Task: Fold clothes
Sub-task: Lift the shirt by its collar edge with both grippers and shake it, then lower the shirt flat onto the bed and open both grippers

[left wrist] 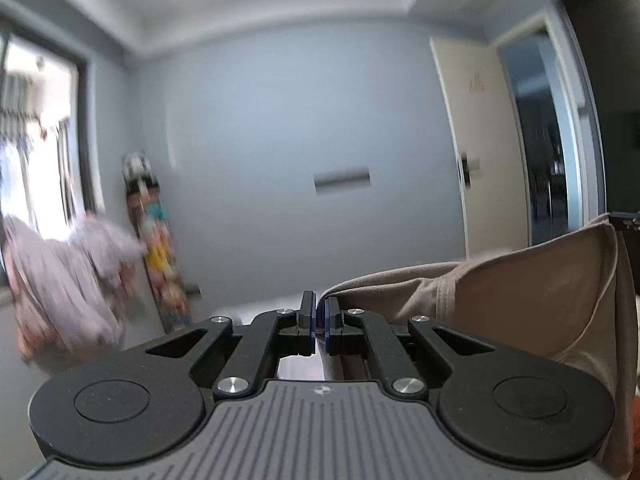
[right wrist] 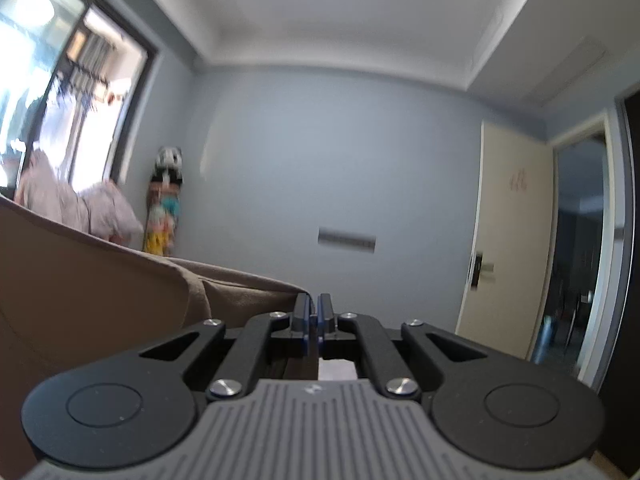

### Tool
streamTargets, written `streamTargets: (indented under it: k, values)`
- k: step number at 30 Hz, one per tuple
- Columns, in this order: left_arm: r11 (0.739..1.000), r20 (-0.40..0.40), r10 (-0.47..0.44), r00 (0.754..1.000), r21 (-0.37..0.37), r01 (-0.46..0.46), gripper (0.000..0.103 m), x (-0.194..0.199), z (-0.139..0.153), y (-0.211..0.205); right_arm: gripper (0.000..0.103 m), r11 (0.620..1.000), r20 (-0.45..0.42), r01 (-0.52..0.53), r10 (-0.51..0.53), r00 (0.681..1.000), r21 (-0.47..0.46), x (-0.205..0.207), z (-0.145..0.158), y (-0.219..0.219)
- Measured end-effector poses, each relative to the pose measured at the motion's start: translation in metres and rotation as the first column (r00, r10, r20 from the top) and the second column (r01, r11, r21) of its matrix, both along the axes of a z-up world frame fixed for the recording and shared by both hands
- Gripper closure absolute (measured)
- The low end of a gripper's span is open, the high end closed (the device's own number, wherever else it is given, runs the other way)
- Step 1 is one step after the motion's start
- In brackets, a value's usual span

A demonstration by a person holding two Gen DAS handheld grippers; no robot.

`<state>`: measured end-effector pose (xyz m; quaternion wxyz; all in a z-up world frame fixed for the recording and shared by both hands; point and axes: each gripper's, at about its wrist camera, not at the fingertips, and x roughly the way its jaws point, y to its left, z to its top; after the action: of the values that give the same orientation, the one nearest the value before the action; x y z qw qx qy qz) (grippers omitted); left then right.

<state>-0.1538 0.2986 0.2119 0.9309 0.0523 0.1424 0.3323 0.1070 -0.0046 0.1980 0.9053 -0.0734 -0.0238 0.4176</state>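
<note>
A tan garment [left wrist: 520, 288] is held up in the air between both grippers. In the left wrist view my left gripper [left wrist: 319, 316] is shut on an edge of the cloth, which stretches away to the right. The other gripper's tip [left wrist: 624, 220] shows at the cloth's far corner. In the right wrist view my right gripper [right wrist: 314, 316] is shut on the opposite edge of the tan garment [right wrist: 100, 292], which spreads to the left and hangs down past the frame's lower edge.
Both cameras face a grey-blue wall [left wrist: 280, 140]. A colourful skateboard [left wrist: 160, 248] leans in the corner beside pinkish bedding [left wrist: 68, 280] under a window [right wrist: 60, 92]. A cream door [right wrist: 508, 232] stands open on the right.
</note>
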Motion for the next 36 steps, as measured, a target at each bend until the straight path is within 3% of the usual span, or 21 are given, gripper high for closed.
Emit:
streamTargets:
  k: [2,6,13,18,25,30,34,36]
  values:
    - [0.999,-0.051,0.001,0.999,-0.041,-0.003,0.099,0.023,-0.018,0.022,0.099,0.998,-0.056,0.008,-0.012,0.998,-0.064,0.021,-0.02,0.029]
    - [0.992,-0.153,0.011,0.988,-0.123,-0.03,0.099,0.076,-0.081,0.077,0.099,0.98,-0.169,0.021,-0.055,0.984,-0.197,0.062,-0.071,0.09]
    - [0.962,-0.323,0.021,0.946,-0.251,-0.107,0.099,0.161,-0.194,0.168,0.099,0.919,-0.273,0.016,-0.134,0.953,-0.395,0.136,-0.181,0.193]
    - [0.941,-0.388,0.027,0.921,-0.302,-0.155,0.099,0.216,-0.259,0.22,0.099,0.887,-0.332,0.013,-0.187,0.925,-0.462,0.192,-0.257,0.251]
    - [0.918,-0.491,0.011,0.871,-0.341,-0.204,0.099,0.281,-0.34,0.263,0.099,0.849,-0.42,-0.008,-0.253,0.871,-0.528,0.272,-0.332,0.317]
    - [0.893,-0.552,-0.007,0.834,-0.378,-0.243,0.098,0.301,-0.393,0.279,0.099,0.838,-0.515,-0.051,-0.284,0.809,-0.543,0.306,-0.379,0.344]
    - [0.903,-0.504,0.003,0.864,-0.37,-0.219,0.096,0.294,-0.401,0.275,0.096,0.86,-0.551,-0.07,-0.259,0.793,-0.505,0.315,-0.392,0.344]
    - [0.905,-0.474,-0.008,0.881,-0.378,-0.195,0.089,0.288,-0.395,0.274,0.092,0.872,-0.57,-0.085,-0.238,0.787,-0.482,0.318,-0.39,0.34]
